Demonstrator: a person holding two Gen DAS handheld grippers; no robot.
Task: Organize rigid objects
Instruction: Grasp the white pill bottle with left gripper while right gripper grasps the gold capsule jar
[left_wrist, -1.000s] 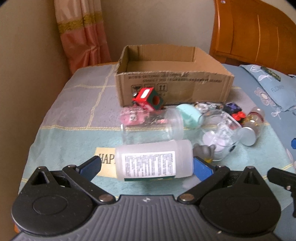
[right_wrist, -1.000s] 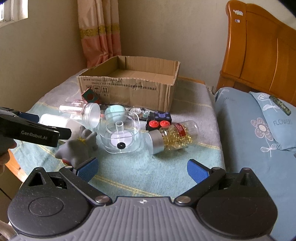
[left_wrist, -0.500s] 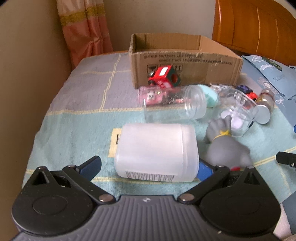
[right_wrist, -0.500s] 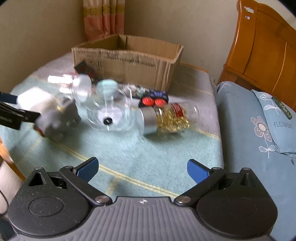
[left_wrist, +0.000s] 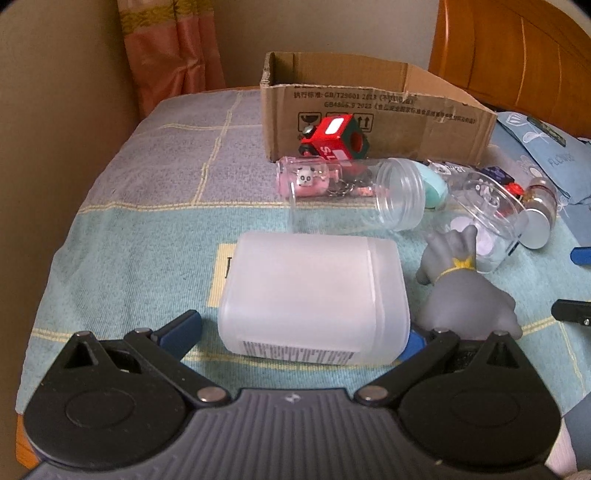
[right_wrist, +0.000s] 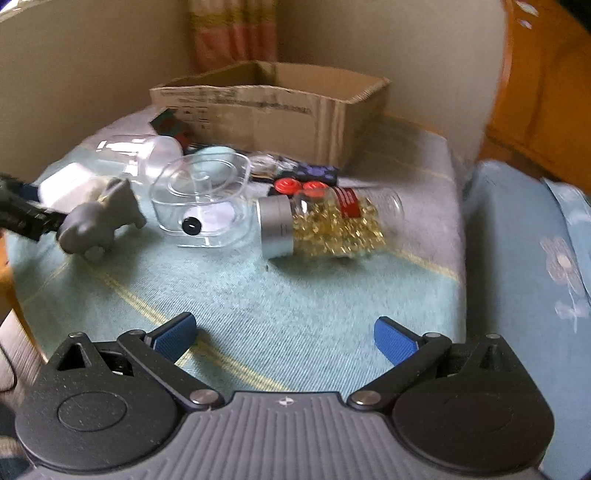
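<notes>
A white frosted bottle (left_wrist: 314, 291) lies on its side on the teal cloth, between the fingers of my left gripper (left_wrist: 299, 334). That gripper is open: a small gap shows beside its left pad (left_wrist: 181, 328), and the bottle hides most of the right pad. A grey elephant toy (left_wrist: 465, 291) stands just right of the bottle. My right gripper (right_wrist: 284, 332) is open over bare cloth, short of a capsule bottle (right_wrist: 332, 225) with a silver cap. The open cardboard box (left_wrist: 369, 122) sits at the back, also in the right wrist view (right_wrist: 273, 107).
In front of the box lie a red cube (left_wrist: 332, 140), a clear jar (left_wrist: 354, 199), a pink panda keychain (left_wrist: 306, 179) behind it, a clear square container (right_wrist: 201, 199) and red-capped items (right_wrist: 299, 184). A bed with a blue pillow (right_wrist: 535, 258) is on the right.
My left gripper has closed in on the white bottle, whose label now faces down toward me. My right gripper has moved forward toward the capsule bottle; its view is blurred.
</notes>
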